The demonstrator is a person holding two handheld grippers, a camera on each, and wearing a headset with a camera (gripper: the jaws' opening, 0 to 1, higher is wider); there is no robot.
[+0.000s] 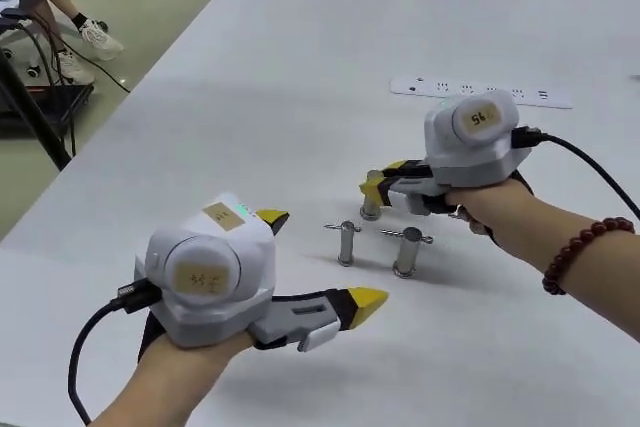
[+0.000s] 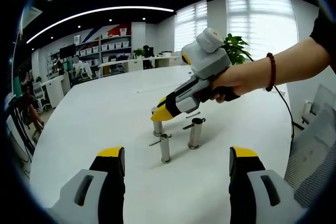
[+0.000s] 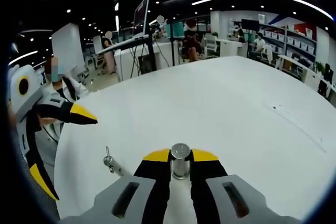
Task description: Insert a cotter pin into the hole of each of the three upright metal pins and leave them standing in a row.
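Head view: two metal pins [image 1: 345,244] [image 1: 408,252] cottered, third pin [image 1: 371,210] clamped by right hand-held gripper [image 1: 372,187] seems bare; left hand-held gripper [image 1: 323,258] gapes empty.

White table [image 1: 280,57], three upright metal pins [image 1: 346,244] mid-surface, white power strip [image 1: 480,92] at their one o'clock.

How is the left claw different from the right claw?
The yellow-tipped grey left claw is wide open and holds nothing; the yellow-tipped grey right claw is closed around a short upright silver metal pin. The left claw hovers apart from that pin; the right claw touches it on both sides. Both have black jaws with yellow tips.
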